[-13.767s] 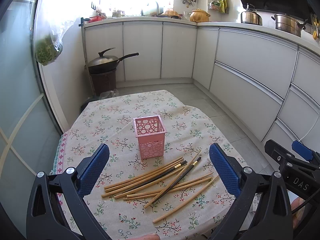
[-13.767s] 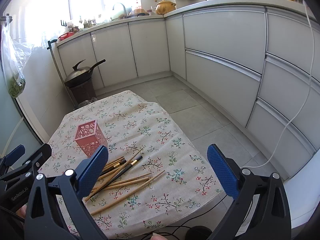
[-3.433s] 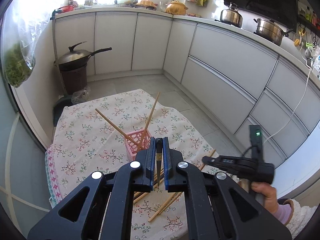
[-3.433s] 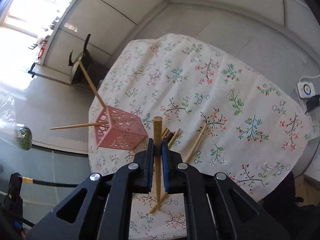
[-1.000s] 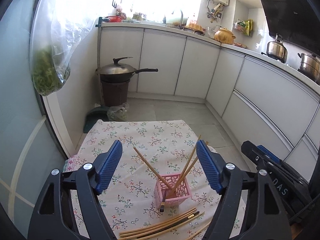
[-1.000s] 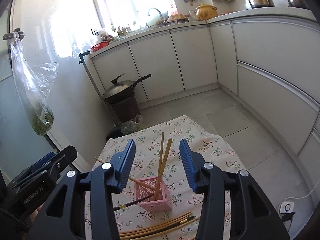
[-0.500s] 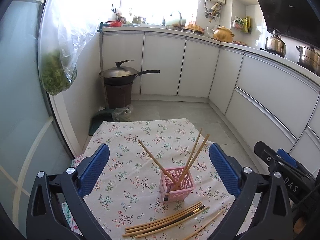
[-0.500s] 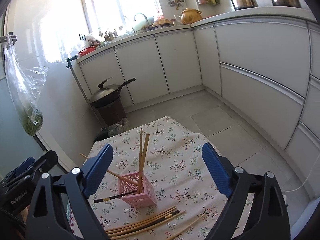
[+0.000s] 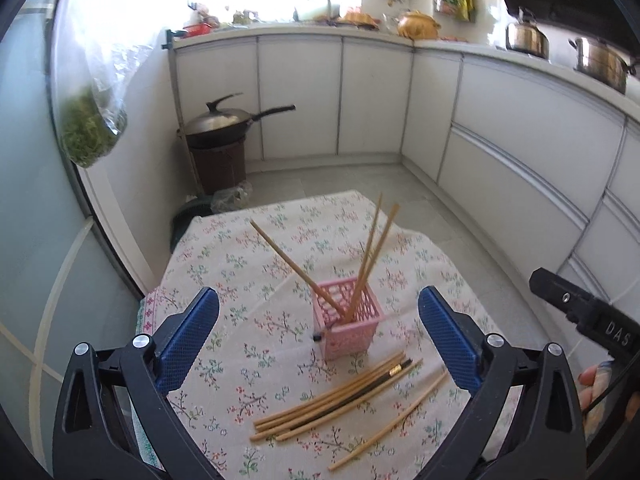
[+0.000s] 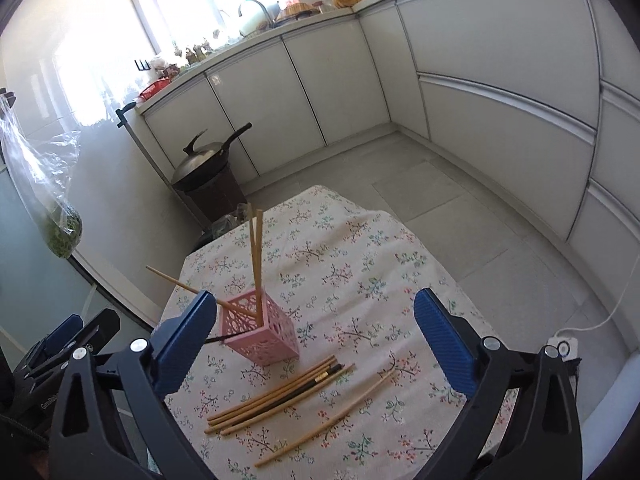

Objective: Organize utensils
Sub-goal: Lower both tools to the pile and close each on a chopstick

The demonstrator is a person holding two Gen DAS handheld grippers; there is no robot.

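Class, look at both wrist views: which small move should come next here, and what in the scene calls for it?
Probably lower the right gripper, whose jaws are opening with nothing between them, onto the lone chopstick lying apart from the bundle of chopsticks. Three already stand in the pink basket; the left gripper is open and empty too.

One pink basket (image 9: 351, 328) holds three wooden chopsticks (image 9: 370, 256) upright plus one dark chopstick (image 10: 218, 339) poking through its side; just beside the basket lie about six loose chopsticks (image 9: 336, 404), one dark.
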